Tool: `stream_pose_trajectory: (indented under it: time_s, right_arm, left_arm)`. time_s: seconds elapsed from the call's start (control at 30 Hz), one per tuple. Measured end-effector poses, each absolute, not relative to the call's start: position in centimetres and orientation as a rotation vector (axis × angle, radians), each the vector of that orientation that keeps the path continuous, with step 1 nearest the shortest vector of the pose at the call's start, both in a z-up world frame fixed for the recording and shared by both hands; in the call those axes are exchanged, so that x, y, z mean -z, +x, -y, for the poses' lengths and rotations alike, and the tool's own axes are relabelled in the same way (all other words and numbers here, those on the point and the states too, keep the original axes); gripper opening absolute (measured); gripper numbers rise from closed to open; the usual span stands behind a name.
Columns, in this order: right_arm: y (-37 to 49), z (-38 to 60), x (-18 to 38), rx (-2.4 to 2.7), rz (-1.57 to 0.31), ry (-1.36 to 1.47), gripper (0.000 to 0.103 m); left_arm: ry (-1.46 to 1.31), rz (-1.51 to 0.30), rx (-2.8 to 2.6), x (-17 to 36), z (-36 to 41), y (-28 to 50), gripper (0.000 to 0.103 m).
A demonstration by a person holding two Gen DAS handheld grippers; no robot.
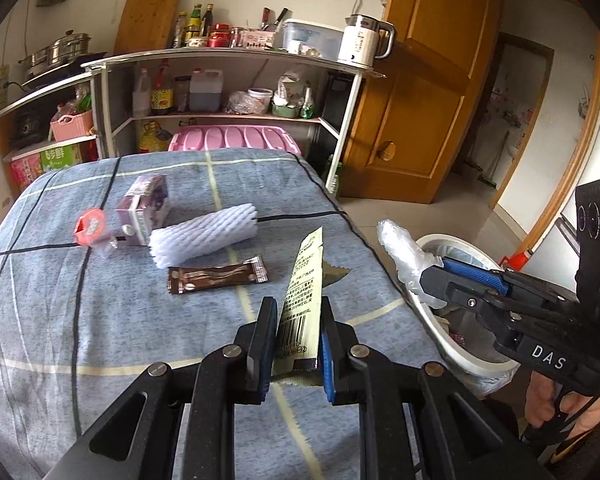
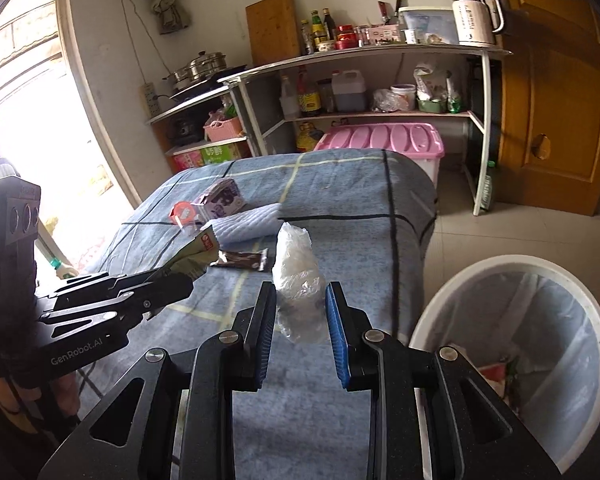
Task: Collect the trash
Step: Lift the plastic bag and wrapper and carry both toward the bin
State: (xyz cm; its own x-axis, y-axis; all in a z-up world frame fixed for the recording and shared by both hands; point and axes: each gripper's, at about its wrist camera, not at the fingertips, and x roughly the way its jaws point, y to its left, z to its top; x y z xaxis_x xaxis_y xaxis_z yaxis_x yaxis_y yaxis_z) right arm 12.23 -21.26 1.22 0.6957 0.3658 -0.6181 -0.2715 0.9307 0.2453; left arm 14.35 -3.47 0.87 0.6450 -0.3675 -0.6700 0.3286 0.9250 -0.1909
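Note:
My left gripper (image 1: 296, 320) is shut on a flat cream snack wrapper (image 1: 304, 284) that stands up between its pads, above the blue checked cloth (image 1: 100, 320). My right gripper (image 2: 300, 308) is shut on a crumpled clear plastic bag (image 2: 298, 276); in the left wrist view the same bag (image 1: 404, 252) hangs over the rim of the white trash bin (image 1: 440, 336). On the cloth lie a brown wrapper (image 1: 218, 278), a white foam net sleeve (image 1: 204, 236), a purple carton (image 1: 144, 210) and a red-lidded cup (image 1: 92, 232). In the right wrist view the bin (image 2: 512, 328) is at the lower right, lined with plastic.
Behind the table stand metal shelves (image 1: 228, 60) with bottles, a kettle (image 1: 364, 42) and a pink storage box (image 1: 236, 138). A wooden door (image 1: 428, 92) and an open doorway are at the right. A bright window (image 2: 28, 120) is at the left. A hand (image 1: 556, 404) holds the right gripper's handle.

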Motion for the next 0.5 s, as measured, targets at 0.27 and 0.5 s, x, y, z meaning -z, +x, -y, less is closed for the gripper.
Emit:
stream_pose_trajectory:
  time_s: [0.27, 0.5]
  right_arm:
    - [10.3, 27.4, -1.2, -0.204, -0.718, 0.161, 0.027]
    - [9.0, 32.2, -0.1, -0.090, -0.747, 0.175, 0.027]
  left_arm:
    - [-0.013, -0.788, 0.531, -0.6, 10.5, 14.3, 0.020]
    - [0.015, -0.810, 0.626, 0.0, 16.1, 14.6, 0.020]
